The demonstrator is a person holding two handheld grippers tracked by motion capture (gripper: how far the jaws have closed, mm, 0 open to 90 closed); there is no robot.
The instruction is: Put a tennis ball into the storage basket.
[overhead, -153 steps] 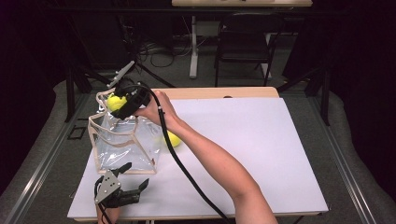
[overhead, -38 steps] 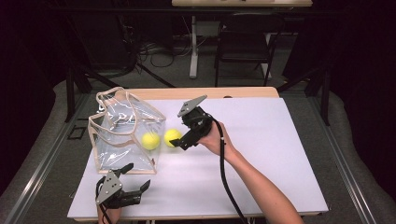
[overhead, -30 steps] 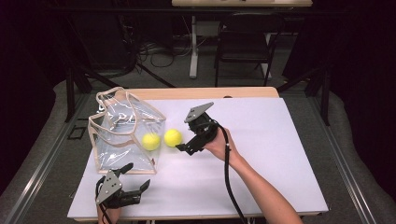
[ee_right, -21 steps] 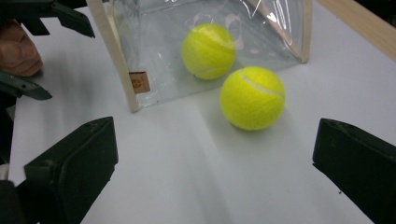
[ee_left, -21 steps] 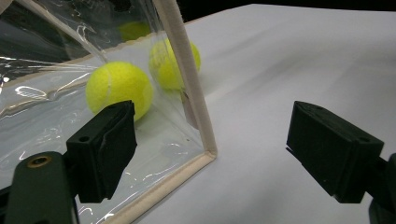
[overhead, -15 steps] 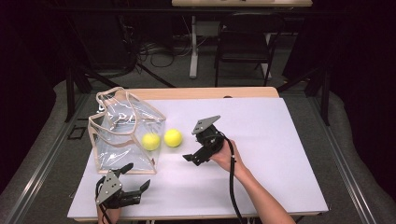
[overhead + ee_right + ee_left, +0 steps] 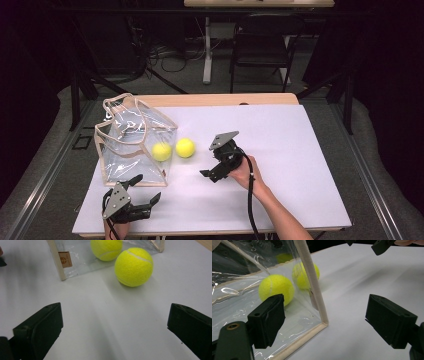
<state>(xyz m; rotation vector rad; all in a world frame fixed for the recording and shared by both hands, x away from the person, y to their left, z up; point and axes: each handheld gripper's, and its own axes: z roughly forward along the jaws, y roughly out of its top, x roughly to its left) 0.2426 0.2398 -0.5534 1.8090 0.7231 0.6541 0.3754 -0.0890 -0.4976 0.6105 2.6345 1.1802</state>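
Now both jaws gape — right hand-held gripper (image 7: 214, 170) empty beside the tennis ball (image 7: 185, 147), left hand-held gripper (image 7: 142, 192) too.

One ball (image 7: 161, 151) in bag (image 7: 125, 145); other ball (image 7: 185, 147) just right, outside.

Two tennis balls, one inside the bag (image 7: 161, 151) and one outside (image 7: 185, 147), are bright yellow-green with paler curved seams. The bag (image 7: 125, 145) is clear, glossy plastic edged in cream-beige trim, with a small tan label (image 7: 65, 259). The tabletop (image 7: 300, 165) is plain white with a light wooden far edge. Left gripper (image 7: 146, 190) and right gripper (image 7: 210, 165) are black, each topped by a grey plate.
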